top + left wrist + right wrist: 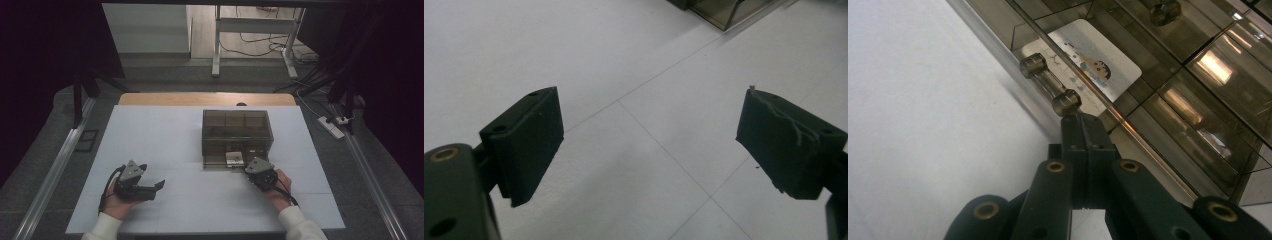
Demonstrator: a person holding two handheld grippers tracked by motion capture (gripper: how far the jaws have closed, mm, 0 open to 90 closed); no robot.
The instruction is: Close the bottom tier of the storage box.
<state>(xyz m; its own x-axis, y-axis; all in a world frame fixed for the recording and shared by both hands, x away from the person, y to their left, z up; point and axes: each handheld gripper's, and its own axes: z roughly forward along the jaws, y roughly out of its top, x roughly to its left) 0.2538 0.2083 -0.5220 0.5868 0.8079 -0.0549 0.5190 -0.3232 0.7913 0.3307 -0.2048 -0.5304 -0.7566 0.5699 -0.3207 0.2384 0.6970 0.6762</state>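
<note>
A smoke-tinted clear box (237, 137) stands on the white sheet covering the desk (165, 145), a little right of centre. Dividers split it into several compartments, seen through the lid from the high view. In the right gripper view a white card (1100, 62) lies flat inside the compartment at the near front edge; it carries a small cartoon figure of a child with black hair and a row of tiny print too small to read. The other compartments in sight look bare, showing reflections of light. On the box's front face sits a clear bar handle (1050, 84) with a metal cap at each end, and a second metal knob (1165, 11) shows farther up.

The right hand-held gripper (1083, 122) has its jaws pressed together with nothing between them, their tips just below the handle's nearer cap; whether they touch it I cannot tell. In the high view it sits at the box's front right corner (260, 170).

The left hand-held gripper (649, 145) is released, jaws wide apart over bare white sheet, well apart from the box, whose corner (724, 10) shows far off. In the high view it rests at the desk's near left (142, 187).
</note>
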